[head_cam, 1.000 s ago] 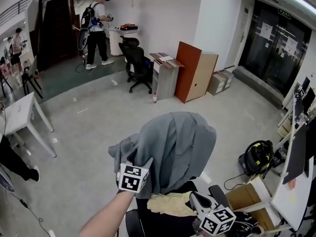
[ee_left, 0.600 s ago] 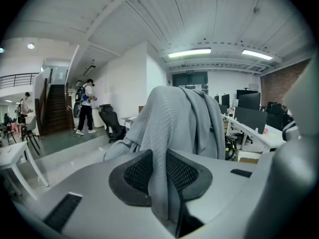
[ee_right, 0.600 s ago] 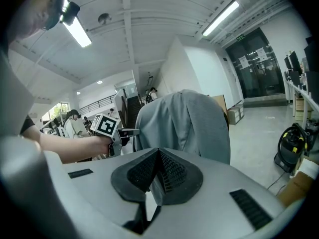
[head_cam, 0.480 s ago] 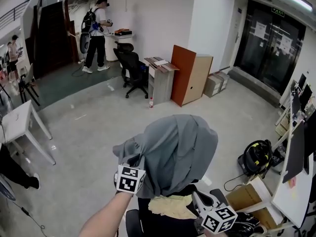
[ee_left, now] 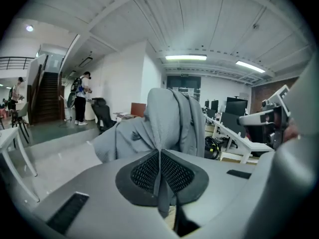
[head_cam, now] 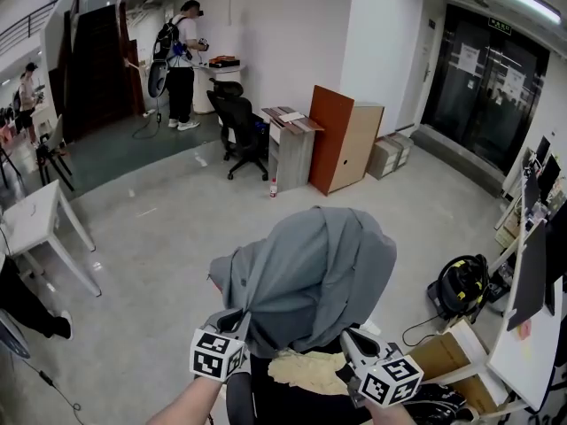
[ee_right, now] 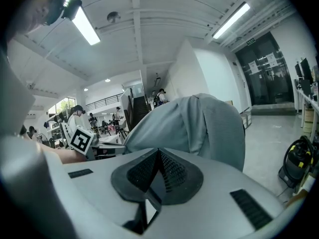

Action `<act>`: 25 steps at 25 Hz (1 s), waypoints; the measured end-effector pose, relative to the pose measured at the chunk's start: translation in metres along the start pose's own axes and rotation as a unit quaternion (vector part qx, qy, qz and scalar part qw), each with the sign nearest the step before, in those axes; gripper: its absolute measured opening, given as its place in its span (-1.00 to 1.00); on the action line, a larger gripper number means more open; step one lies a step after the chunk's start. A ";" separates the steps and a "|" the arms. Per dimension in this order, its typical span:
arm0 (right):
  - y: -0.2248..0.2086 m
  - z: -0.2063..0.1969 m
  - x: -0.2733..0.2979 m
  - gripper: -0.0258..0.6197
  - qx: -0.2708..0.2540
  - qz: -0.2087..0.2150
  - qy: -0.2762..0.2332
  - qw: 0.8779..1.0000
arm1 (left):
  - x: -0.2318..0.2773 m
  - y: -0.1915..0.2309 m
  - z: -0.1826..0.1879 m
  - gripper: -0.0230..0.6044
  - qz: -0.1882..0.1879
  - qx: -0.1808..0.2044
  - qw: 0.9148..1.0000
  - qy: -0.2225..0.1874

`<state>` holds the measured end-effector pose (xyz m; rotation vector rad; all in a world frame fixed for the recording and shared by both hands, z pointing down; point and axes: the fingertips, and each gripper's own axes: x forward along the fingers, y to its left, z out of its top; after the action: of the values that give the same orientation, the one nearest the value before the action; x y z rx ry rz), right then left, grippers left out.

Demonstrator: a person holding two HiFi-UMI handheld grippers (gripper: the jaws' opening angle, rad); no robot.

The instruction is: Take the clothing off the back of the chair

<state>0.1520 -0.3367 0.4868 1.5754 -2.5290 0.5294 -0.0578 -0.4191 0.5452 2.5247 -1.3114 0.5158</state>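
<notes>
Noted grey garment draped over chair back. At chair's left: left gripper, jaws just closed, pinching a garment fold. At chair's right: right gripper clenched, apparently empty.

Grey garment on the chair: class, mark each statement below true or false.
1. The grey garment hangs over the near chair. True.
2. The left claw is open and empty. False: it is shut on a fold of the garment.
3. A yellowish cloth shows below the garment. True.
4. The far office chair is red. False: it is black.
</notes>
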 end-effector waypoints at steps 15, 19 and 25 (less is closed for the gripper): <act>-0.053 0.014 0.081 -0.27 -0.032 -0.040 0.044 0.998 | -0.084 0.019 0.064 -0.88 0.057 0.012 0.990 -0.127; -0.064 0.023 0.110 -0.23 -0.048 -0.049 0.050 0.996 | -0.072 0.018 0.062 -0.88 0.069 0.008 0.991 -0.117; -0.077 0.015 0.151 -0.14 -0.072 -0.060 0.081 0.992 | -0.057 0.020 0.058 -0.88 0.080 -0.001 0.991 -0.111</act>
<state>0.1528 -0.5003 0.5323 1.5531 -2.2834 0.4312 -0.0935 -0.4100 0.4702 2.5466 -1.6025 0.2681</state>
